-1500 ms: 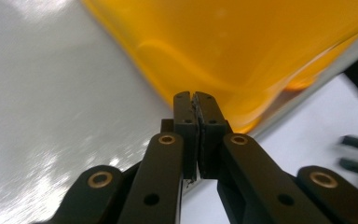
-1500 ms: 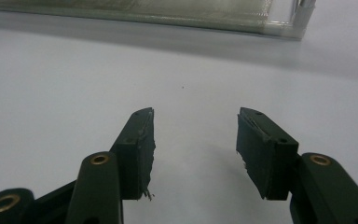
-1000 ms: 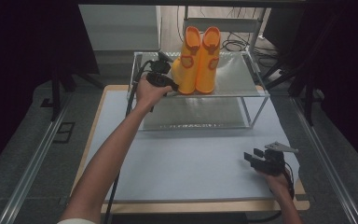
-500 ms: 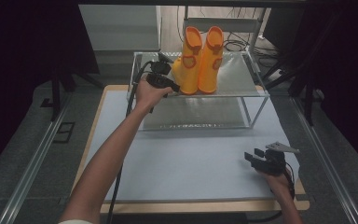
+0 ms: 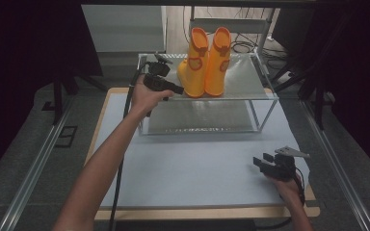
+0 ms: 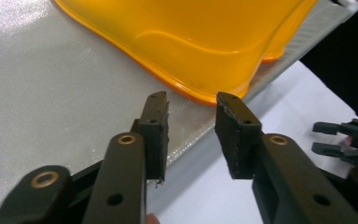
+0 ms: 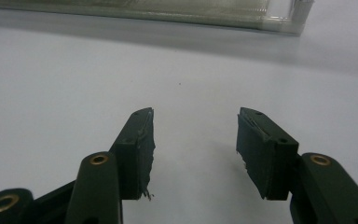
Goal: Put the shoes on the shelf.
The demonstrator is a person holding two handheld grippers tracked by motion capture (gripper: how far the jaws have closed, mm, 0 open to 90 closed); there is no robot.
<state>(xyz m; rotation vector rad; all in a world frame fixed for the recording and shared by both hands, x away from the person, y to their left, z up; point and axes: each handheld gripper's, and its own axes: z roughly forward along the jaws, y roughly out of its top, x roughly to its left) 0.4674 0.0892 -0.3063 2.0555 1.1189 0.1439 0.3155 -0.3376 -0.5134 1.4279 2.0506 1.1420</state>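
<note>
Two orange rubber boots [image 5: 207, 62] stand upright side by side on the top shelf of a clear-framed rack [image 5: 250, 96]. My left gripper [image 5: 177, 89] hovers at the shelf's front left, just short of the left boot's toe. In the left gripper view the jaws [image 6: 192, 100] have just been opening and stand apart with nothing between them; the boot's orange sole edge [image 6: 186, 42] lies right beyond the fingertips. My right gripper [image 5: 261, 161] rests low over the pale mat at the front right, open and empty [image 7: 196, 116].
The rack has a lower shelf [image 5: 197, 118] under the boots, and its front edge shows in the right gripper view [image 7: 168, 14]. A pale mat [image 5: 188, 168] covers the wooden table. Metal rails [image 5: 33, 163] run along both sides, and cables lie behind the rack.
The left gripper's jaws have opened and the hand has drawn back slightly from the left boot's toe. The boots stand where they were. The right gripper has stayed still.
</note>
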